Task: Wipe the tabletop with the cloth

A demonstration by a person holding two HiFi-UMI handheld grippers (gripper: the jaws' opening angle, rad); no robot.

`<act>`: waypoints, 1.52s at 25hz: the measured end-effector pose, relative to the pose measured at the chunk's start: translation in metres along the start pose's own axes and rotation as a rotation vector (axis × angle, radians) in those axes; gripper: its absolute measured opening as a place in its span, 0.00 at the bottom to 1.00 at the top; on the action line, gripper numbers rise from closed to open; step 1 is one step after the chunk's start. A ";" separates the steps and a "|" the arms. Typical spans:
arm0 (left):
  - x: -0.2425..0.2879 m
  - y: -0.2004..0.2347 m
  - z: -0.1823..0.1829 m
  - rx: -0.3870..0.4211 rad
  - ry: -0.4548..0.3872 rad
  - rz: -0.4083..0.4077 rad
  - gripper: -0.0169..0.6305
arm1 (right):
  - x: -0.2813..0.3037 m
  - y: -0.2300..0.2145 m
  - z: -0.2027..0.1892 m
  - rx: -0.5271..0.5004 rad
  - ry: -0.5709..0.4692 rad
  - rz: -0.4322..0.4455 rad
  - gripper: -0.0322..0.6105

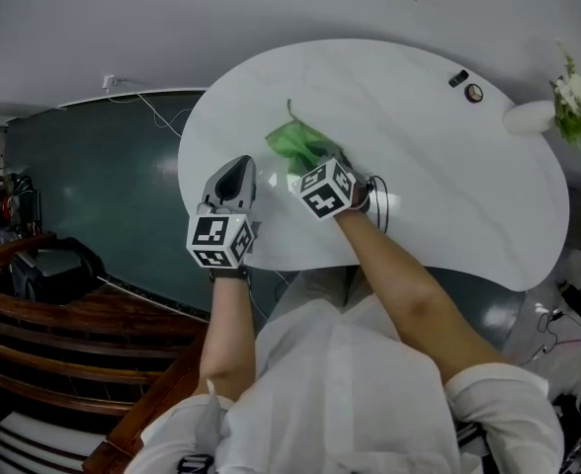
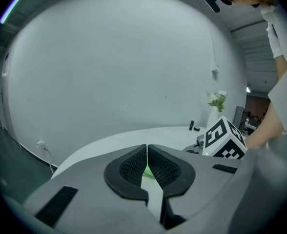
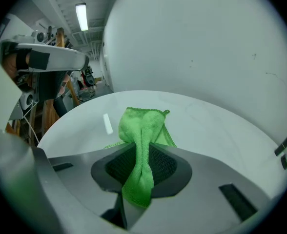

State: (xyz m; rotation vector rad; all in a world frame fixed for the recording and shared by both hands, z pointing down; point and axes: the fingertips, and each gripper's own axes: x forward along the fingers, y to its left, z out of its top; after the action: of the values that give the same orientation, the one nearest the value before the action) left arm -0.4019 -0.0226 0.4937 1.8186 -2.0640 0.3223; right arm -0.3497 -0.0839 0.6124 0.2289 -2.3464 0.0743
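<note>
A green cloth (image 1: 298,142) lies bunched on the white tabletop (image 1: 419,166) near its middle left. My right gripper (image 3: 141,150) is shut on the green cloth (image 3: 142,135), whose pinched fold runs back between the jaws while the rest spreads on the tabletop (image 3: 221,130) ahead. In the head view the right gripper (image 1: 315,166) sits just behind the cloth. My left gripper (image 1: 233,178) rests over the table's left edge, jaws shut with nothing held. In the left gripper view its pads (image 2: 133,167) meet, and a sliver of green shows past them.
A white vase with flowers (image 1: 557,107) stands at the table's far right edge. Two small dark objects (image 1: 465,84) lie near the back edge. A dark floor and a wooden bench (image 1: 63,314) lie to the left. A cable (image 1: 157,112) runs along the wall.
</note>
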 end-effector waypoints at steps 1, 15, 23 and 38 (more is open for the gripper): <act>0.001 -0.007 0.001 0.003 0.001 -0.005 0.06 | -0.007 -0.010 -0.007 0.019 0.000 -0.018 0.16; 0.026 -0.111 0.003 0.037 0.021 -0.099 0.06 | -0.134 -0.143 -0.144 0.328 0.023 -0.293 0.16; 0.043 -0.205 0.003 0.048 0.017 -0.157 0.06 | -0.224 -0.197 -0.248 0.388 0.073 -0.400 0.16; 0.016 -0.297 -0.025 0.018 0.023 -0.077 0.06 | -0.314 -0.202 -0.348 0.421 0.103 -0.432 0.16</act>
State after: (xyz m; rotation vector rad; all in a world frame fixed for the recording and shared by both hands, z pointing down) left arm -0.1069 -0.0692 0.5021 1.8902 -1.9760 0.3398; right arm 0.1480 -0.1947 0.6332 0.9084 -2.1077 0.3584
